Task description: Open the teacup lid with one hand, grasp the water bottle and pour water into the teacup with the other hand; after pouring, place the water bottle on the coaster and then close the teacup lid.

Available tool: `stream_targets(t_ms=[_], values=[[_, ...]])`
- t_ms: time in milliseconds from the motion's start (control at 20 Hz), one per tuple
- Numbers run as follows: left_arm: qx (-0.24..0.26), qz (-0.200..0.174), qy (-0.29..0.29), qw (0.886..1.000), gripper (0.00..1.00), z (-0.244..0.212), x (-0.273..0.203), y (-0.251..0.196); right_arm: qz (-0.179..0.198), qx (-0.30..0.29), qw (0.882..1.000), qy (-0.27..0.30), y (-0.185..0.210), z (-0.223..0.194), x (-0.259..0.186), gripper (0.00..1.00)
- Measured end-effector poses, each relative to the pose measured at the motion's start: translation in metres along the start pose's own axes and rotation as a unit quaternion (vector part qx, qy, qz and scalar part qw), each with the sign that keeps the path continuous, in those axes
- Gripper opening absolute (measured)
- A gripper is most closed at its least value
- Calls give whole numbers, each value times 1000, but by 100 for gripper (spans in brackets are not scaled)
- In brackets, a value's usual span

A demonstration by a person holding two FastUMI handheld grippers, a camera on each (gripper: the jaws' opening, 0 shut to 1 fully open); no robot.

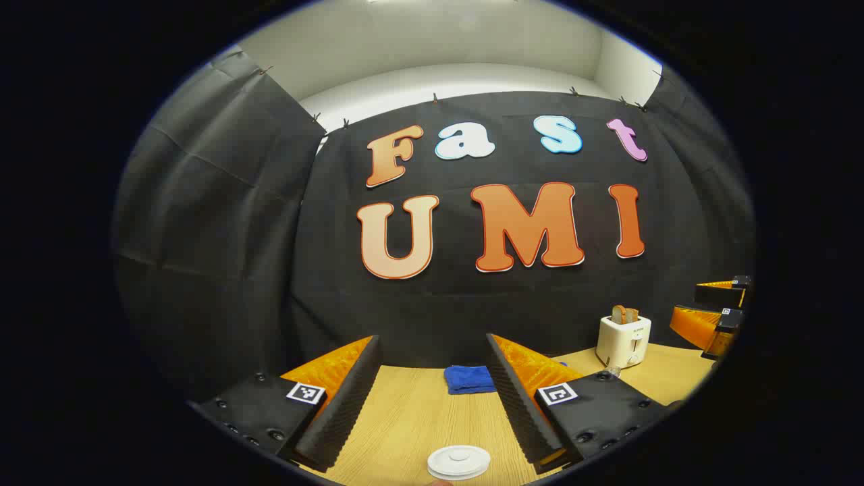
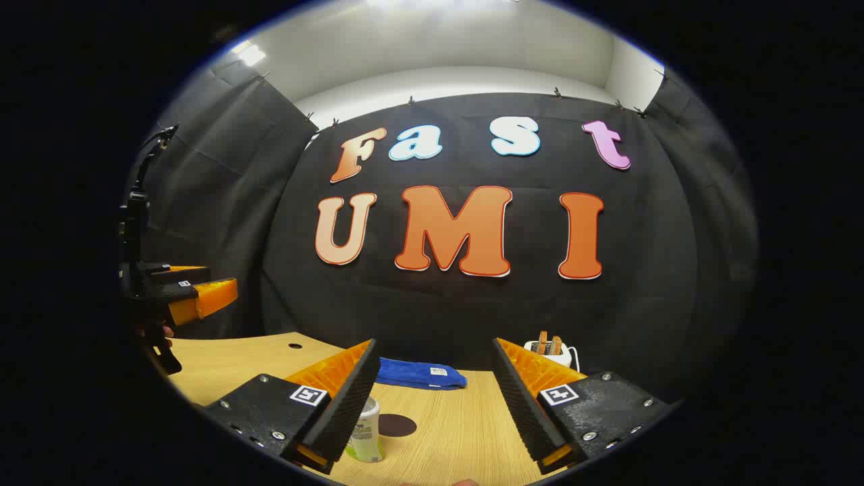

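- Left gripper view: the left tool (image 1: 432, 398) hangs spread and empty above the white teacup lid (image 1: 459, 462) at the near edge; a descent that lands off-centre could, I think, skid the lid instead of lifting it.
- Right gripper view: the right tool (image 2: 435, 405) is spread too; the water bottle (image 2: 366, 432) stands by its left finger, the dark coaster (image 2: 397, 424) just beyond. That finger may knock the bottle over.

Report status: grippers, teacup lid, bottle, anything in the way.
Both grippers open, holding nothing. Left gripper above white teacup lid. Right gripper near upright water bottle; coaster beside it bare. Nothing blocking.
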State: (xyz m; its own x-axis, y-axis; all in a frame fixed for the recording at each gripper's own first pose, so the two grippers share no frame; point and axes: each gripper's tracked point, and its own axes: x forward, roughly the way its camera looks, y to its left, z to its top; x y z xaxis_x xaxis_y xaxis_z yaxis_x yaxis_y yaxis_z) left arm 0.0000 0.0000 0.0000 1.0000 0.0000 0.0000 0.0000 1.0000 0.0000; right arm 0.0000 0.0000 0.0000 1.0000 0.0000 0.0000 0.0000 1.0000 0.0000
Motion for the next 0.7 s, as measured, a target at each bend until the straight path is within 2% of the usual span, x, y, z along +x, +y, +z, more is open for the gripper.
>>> stream_targets(t_ms=[700], values=[[-8, -20, 14, 1000, 99, -11, -1, -11, 19, 0, 1000, 10, 12, -7, 2, 99]])
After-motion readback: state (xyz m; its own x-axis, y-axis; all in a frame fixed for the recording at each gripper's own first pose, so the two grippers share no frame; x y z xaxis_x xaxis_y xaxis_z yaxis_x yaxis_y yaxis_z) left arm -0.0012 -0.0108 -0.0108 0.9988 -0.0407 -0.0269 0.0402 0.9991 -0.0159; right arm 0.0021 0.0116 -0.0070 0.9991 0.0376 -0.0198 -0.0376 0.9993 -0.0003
